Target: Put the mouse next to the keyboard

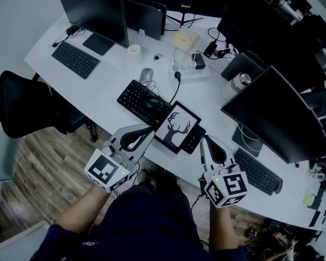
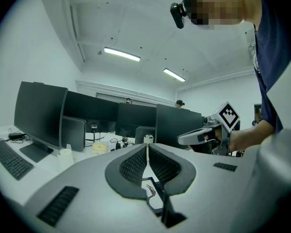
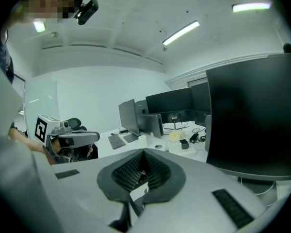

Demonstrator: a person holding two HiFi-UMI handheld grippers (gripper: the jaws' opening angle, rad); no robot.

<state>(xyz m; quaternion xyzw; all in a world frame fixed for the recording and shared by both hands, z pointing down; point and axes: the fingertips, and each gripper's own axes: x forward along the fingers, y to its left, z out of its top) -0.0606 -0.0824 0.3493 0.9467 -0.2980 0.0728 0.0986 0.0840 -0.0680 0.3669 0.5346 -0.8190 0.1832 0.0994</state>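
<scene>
Big white curved desk [image 1: 100, 91] crowded with dark monitors. The black keyboard [image 1: 141, 101] lies slantwise mid-desk, right ahead of both tools. The left gripper [image 1: 150, 129] and right gripper [image 1: 205, 140] hover by the near edge, jaws pressed together on both, nothing in either. The little grey oval plastic mouse [image 1: 146, 75] sits just past the keyboard's far long edge, well apart from both grippers. Its long axis runs roughly away from the person; can't tell which end is the front. My guess is it's light, rigid and smooth-shelled, so a bit slippery. I'd pinch it across the narrow sides, around the middle.
</scene>
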